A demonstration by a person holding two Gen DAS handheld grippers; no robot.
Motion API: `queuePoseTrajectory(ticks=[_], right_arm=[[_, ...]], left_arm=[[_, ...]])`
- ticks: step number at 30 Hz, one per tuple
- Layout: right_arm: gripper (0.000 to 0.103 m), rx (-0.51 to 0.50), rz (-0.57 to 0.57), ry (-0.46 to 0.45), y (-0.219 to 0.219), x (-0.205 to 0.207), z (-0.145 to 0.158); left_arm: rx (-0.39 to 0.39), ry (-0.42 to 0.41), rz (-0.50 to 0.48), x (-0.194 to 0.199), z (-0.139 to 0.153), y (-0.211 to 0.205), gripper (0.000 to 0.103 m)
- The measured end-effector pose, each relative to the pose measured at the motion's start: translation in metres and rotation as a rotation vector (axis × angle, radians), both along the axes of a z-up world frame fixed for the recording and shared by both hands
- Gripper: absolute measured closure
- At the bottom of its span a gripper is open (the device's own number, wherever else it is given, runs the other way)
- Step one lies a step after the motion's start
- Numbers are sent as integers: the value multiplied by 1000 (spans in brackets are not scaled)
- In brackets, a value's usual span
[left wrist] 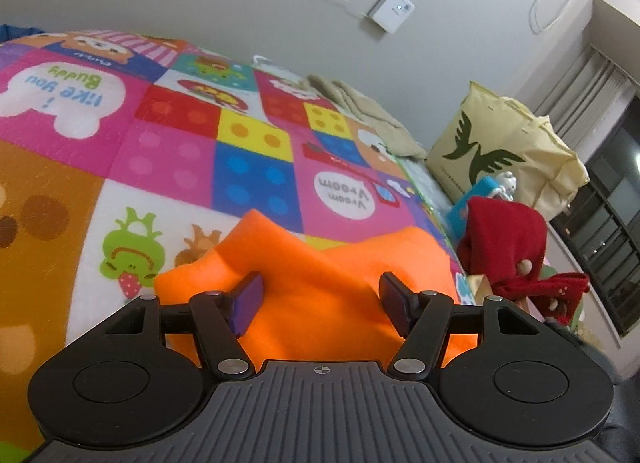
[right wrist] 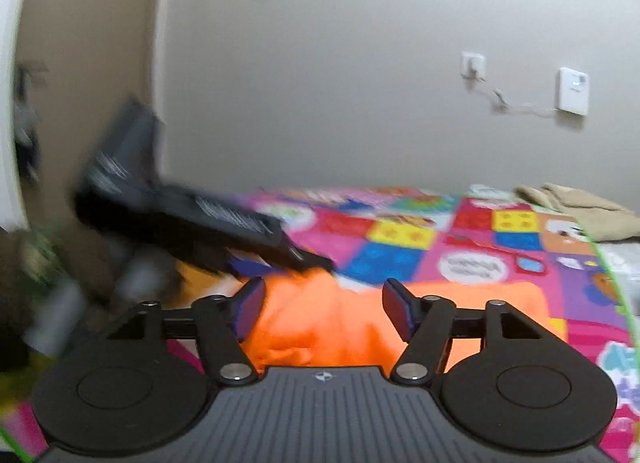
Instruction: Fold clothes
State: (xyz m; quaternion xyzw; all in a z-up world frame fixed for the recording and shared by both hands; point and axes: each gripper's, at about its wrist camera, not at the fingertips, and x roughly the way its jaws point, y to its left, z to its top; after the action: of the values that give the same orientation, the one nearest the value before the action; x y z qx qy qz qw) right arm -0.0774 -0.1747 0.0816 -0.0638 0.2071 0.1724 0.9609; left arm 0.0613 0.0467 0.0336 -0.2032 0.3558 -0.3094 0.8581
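Two matching handheld grippers, all matte black plastic. The left gripper (left wrist: pixel 322 301) has a ribbed dark grey central body marked with a small white crosshair, flanked by two round black discs. Angled link arms with silver pivot screws lead to flat fingers (left wrist: pixel 250 303) faced with dark purple-blue pads. The right gripper (right wrist: pixel 322 305) looks identical: ribbed body, crosshair, discs, silver screws, purple-blue pads (right wrist: pixel 250 305).
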Motion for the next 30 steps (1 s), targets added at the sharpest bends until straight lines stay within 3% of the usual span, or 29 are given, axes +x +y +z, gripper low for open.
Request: queuePoseTrajectory(ticks=[3, 5, 9, 12, 14, 16, 18, 20, 22, 25, 26, 30], right_arm=[[38, -88, -53, 100, 3, 14, -29], [37, -94, -42, 91, -1, 5, -38], [37, -124, -30, 79, 0, -3, -40], [36, -132, -15, 79, -1, -6, -39], [36, -129, 6, 77, -3, -12, -35], [37, -95, 48, 52, -9, -16, -23], [31, -71, 23, -28, -18, -21, -5], [9, -73, -77, -112, -27, -18, 6], [6, -63, -156, -90, -35, 0, 2], [4, -83, -184, 99, -35, 32, -37], [0, -77, -179, 112, -35, 32, -48], [0, -96, -162, 58, -37, 24, -37]], left_arm=[[-63, -16, 37, -10, 13, 20, 30], [-116, -37, 91, -24, 20, 42, 14], [-113, -27, 156, -40, 18, 61, 10], [-53, 12, 166, -33, 6, 52, 17], [-3, 27, 162, -23, -2, 42, 36], [36, 20, 146, -14, -7, 32, 38], [67, 0, 128, -7, -8, 22, 41], [83, -45, 90, -9, -4, 12, 42], [90, -83, 59, -13, 1, 7, 42], [86, -124, 22, -22, 6, 3, 42], [99, -133, 14, -24, 7, 2, 42], [179, -167, -20, -29, 6, -9, 42]])
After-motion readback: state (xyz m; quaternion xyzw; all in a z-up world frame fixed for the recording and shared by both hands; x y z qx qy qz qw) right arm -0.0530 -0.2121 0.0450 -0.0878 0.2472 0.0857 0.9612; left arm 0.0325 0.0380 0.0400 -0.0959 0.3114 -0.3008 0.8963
